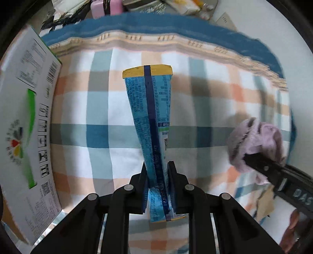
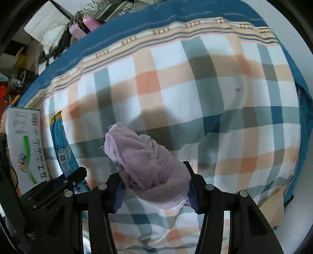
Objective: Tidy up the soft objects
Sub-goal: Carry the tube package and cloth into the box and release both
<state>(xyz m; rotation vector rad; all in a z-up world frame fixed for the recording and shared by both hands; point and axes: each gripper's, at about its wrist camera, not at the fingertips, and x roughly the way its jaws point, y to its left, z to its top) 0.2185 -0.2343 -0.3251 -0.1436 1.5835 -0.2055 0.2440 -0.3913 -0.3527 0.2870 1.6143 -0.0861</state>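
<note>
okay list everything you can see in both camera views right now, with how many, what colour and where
snack packet: one, blue with yellow end seals, held above the blanket in the left gripper
cloth: one, lilac, bunched, held in the right gripper
blanket: one, orange, teal and white check with blue border, spread under both grippers
carton: one, white with green stripe and barcode, at the blanket's left edge
pink containers: two, beyond the blanket's far edge, too blurred to name
other clutter beyond the blanket: too blurred to name
left gripper: black, shut on the packet
right gripper: black with blue pads, shut on the cloth
</note>
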